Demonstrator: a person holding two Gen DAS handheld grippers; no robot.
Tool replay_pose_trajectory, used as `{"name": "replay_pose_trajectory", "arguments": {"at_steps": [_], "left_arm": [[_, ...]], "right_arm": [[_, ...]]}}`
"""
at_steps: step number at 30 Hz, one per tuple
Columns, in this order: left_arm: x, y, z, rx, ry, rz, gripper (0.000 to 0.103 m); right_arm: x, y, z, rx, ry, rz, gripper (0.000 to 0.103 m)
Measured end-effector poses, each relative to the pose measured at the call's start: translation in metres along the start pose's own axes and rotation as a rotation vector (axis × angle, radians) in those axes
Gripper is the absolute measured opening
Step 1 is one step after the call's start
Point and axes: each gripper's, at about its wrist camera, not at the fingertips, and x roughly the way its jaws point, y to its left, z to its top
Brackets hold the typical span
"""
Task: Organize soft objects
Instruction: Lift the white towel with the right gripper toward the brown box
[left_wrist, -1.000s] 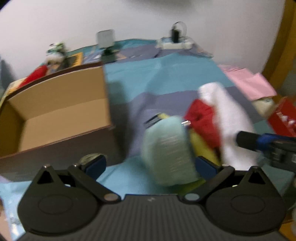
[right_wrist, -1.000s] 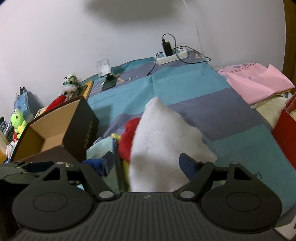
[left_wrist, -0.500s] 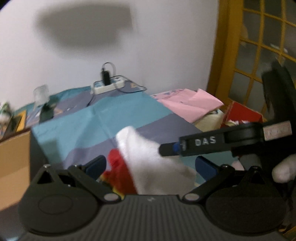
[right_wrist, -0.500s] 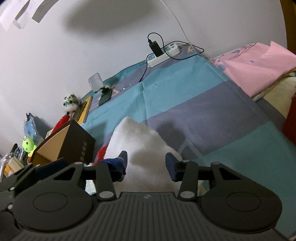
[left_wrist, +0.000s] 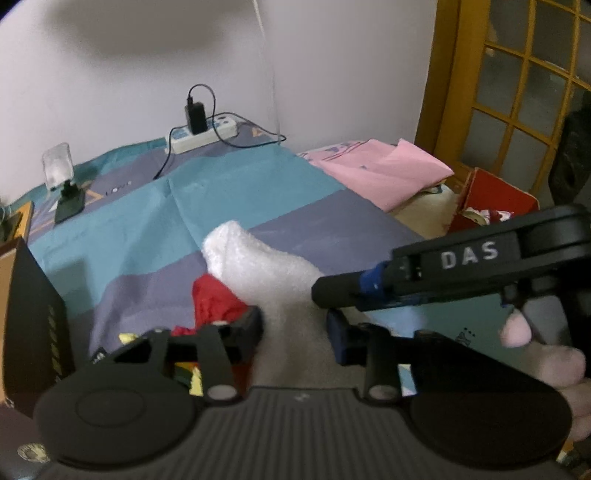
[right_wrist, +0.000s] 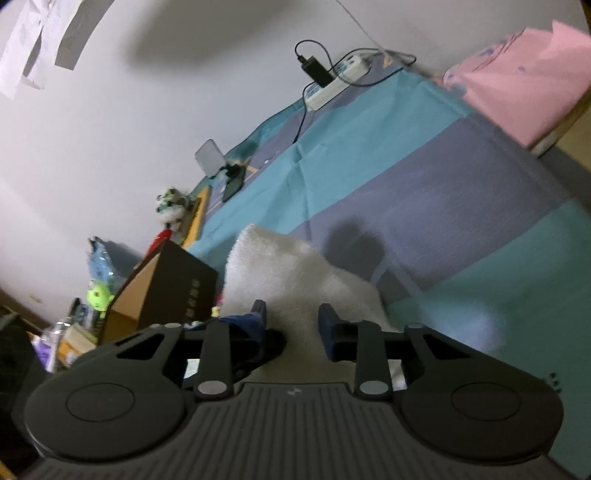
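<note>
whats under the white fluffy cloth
A red cloth pokes out beneath the white fluffy cloth, with yellow scraps lower down. Whatever else lies underneath is covered.

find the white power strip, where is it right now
The white power strip lies at the far edge of the striped bedspread against the wall, a black charger plugged into it; the pink folded cloth is to its right.

both hand-held grippers closed onto white towel
</note>
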Motion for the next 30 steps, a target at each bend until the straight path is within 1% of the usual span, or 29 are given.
{"name": "replay_pose_trajectory", "arguments": {"at_steps": [1, 2, 3, 4, 7, 10, 12, 13, 16, 17, 18, 19, 20, 21, 22, 23, 24, 26, 28, 30], "left_arm": [[-0.001, 0.0, 0.001, -0.005, -0.004, -0.005, 0.023], [-0.004, 0.0, 0.002, -0.007, -0.011, -0.003, 0.022], [-0.007, -0.001, 0.002, -0.004, -0.021, 0.003, 0.019], [-0.011, -0.001, 0.003, 0.001, -0.035, 0.007, 0.013], [-0.025, -0.003, 0.009, 0.006, -0.077, -0.006, 0.006], [-0.047, -0.007, 0.016, 0.043, -0.15, -0.039, 0.005], [-0.06, -0.008, 0.019, 0.065, -0.207, -0.02, 0.005], [-0.065, -0.004, 0.021, 0.065, -0.229, -0.024, 0.004], [-0.077, 0.014, 0.028, 0.036, -0.251, -0.08, 0.003], [-0.078, 0.019, 0.03, 0.039, -0.247, -0.1, 0.003], [-0.077, 0.023, 0.029, 0.051, -0.239, -0.109, 0.003], [-0.076, 0.025, 0.026, 0.071, -0.231, -0.108, 0.004], [-0.074, 0.027, 0.023, 0.083, -0.225, -0.102, 0.005], [-0.071, 0.029, 0.019, 0.09, -0.217, -0.107, 0.018], [-0.066, 0.031, 0.014, 0.093, -0.198, -0.112, 0.054], [-0.062, 0.032, 0.01, 0.093, -0.189, -0.118, 0.059], [-0.06, 0.033, 0.006, 0.099, -0.187, -0.129, 0.058], [-0.051, 0.031, 0.001, 0.122, -0.148, -0.147, 0.058], [-0.037, 0.026, -0.001, 0.148, -0.103, -0.161, 0.058], [-0.019, 0.022, -0.004, 0.159, -0.052, -0.158, 0.058]], "right_arm": [[-0.001, -0.001, 0.0, 0.002, -0.003, 0.014, 0.008], [-0.004, -0.001, -0.001, 0.005, -0.009, 0.027, 0.007], [-0.006, 0.0, 0.0, 0.007, -0.016, 0.043, 0.006], [-0.011, 0.001, 0.001, 0.002, -0.024, 0.062, 0.005], [-0.021, 0.01, 0.006, -0.02, -0.053, 0.104, 0.004], [-0.031, 0.023, 0.01, -0.043, -0.093, 0.156, 0.004], [-0.038, 0.036, 0.013, -0.055, -0.134, 0.185, 0.004], [-0.039, 0.04, 0.016, -0.062, -0.145, 0.193, 0.004], [-0.041, 0.053, 0.018, -0.076, -0.17, 0.209, 0.004], [-0.04, 0.059, 0.017, -0.092, -0.178, 0.191, 0.004], [-0.039, 0.065, 0.016, -0.124, -0.191, 0.153, 0.005], [-0.038, 0.069, 0.013, -0.154, -0.21, 0.107, 0.007], [-0.036, 0.07, 0.011, -0.167, -0.223, 0.059, 0.012], [-0.032, 0.068, 0.01, -0.155, -0.224, 0.011, 0.013], [-0.028, 0.063, 0.01, -0.124, -0.217, -0.019, 0.013], [-0.025, 0.056, 0.009, -0.078, -0.207, -0.039, 0.013], [-0.022, 0.049, 0.007, -0.027, -0.196, -0.05, 0.014], [-0.014, 0.037, 0.001, 0.057, -0.173, -0.067, 0.014], [-0.008, 0.033, -0.005, 0.082, -0.164, -0.099, 0.015], [-0.005, 0.029, -0.01, 0.102, -0.159, -0.118, 0.015]]}}
